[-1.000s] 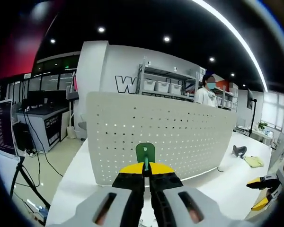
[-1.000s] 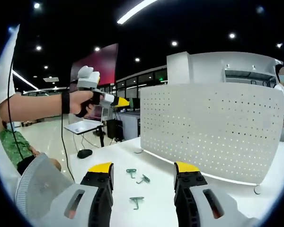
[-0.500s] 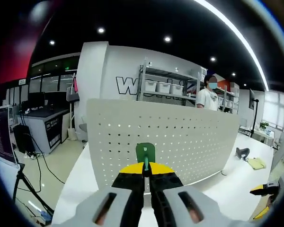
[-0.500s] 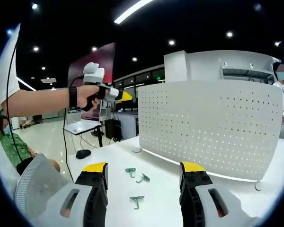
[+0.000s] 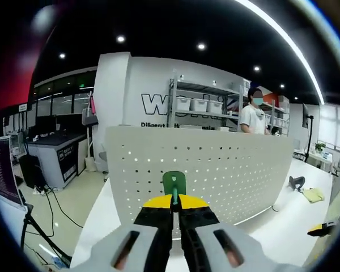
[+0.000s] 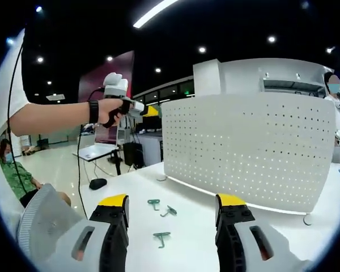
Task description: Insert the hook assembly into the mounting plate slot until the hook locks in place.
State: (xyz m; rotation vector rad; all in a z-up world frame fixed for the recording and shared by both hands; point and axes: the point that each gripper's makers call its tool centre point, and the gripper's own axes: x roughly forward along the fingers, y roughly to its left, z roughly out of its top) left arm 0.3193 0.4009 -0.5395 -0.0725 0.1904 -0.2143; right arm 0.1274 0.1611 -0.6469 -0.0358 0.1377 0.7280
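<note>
One green hook [image 5: 174, 184] pinched in left claw [image 5: 174, 205] | seemingly short of pegboard [image 5: 215, 170]

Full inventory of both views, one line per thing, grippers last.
Pegboard: 1, white, upright on the table.
Table: 1, white, under the pegboard.
Loose hooks: 3, green, on the table ahead of the right gripper.
Held hook: 1, green, in the left gripper, facing the pegboard.
Shelf with bins: 1, grey, behind the pegboard.
Bystander: 1, white top, beyond the pegboard.
Left gripper: yellow-tipped jaws shut on the held hook.
Right gripper: yellow-tipped jaws open, over the table.
</note>
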